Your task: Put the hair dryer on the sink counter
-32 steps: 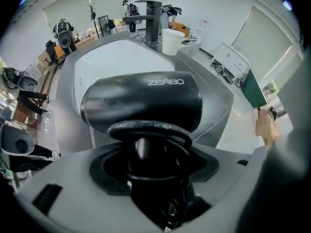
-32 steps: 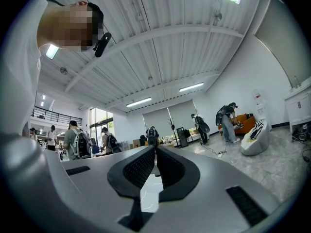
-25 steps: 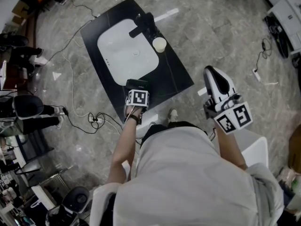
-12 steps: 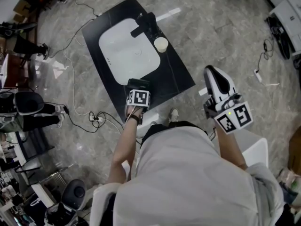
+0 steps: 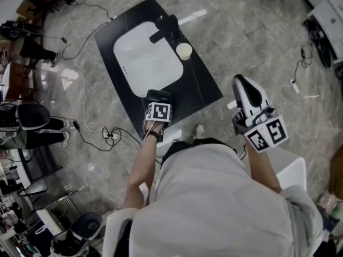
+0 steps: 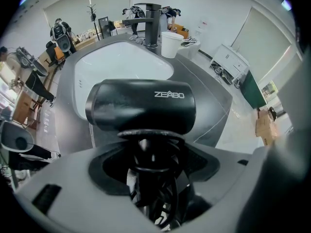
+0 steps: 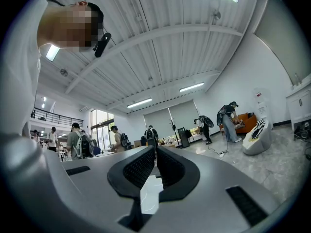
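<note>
A black hair dryer [image 6: 141, 106] with white print on its barrel fills the left gripper view. Its handle and coiled cord run down between the jaws of my left gripper [image 6: 153, 147], which is shut on it. From the head view the hair dryer [image 5: 158, 94] hangs in the left gripper [image 5: 156, 105] over the near edge of the black sink counter [image 5: 198, 84]. The counter [image 6: 209, 96] holds a white basin [image 5: 147, 58], a black faucet [image 5: 166, 28] and a white cup [image 5: 183, 51]. My right gripper [image 5: 240, 81] is raised off to the right with its jaws shut on nothing [image 7: 155, 154].
Cables and a power strip [image 5: 110, 135] lie on the grey stone floor left of the counter. A white box [image 5: 292, 165] stands by my right side. People and equipment crowd the left edge [image 5: 32, 122]; a white machine [image 5: 327, 9] sits at the top right.
Both grippers have held almost still. A person and some gear at the left edge of the head view have shifted.
</note>
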Tool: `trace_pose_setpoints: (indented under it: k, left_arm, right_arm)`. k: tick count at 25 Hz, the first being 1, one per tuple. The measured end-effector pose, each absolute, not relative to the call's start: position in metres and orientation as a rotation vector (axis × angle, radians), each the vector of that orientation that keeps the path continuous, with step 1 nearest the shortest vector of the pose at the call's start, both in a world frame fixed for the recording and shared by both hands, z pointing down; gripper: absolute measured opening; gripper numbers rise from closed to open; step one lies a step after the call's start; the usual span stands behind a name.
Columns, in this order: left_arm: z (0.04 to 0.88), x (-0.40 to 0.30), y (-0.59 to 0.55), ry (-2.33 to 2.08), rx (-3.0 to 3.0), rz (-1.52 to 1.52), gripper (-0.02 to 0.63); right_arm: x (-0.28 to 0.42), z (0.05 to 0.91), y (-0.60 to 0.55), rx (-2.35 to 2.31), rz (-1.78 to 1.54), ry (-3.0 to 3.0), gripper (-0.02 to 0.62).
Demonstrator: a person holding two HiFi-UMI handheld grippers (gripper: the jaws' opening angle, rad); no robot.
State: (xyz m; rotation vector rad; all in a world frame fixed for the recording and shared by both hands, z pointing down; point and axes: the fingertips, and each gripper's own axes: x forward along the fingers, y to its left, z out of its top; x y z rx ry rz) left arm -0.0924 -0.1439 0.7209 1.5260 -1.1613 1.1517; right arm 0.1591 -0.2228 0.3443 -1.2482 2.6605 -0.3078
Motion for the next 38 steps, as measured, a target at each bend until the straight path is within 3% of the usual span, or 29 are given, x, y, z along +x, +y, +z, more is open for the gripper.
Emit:
trace_pose_setpoints:
  k: [38]
  left_arm:
    - [0.704,-0.096,-0.138,-1.193,1.531,1.123,0.301]
  right_arm:
    - [0.155,0.347,-0.219,-1.204,-0.314,2.631,0.041]
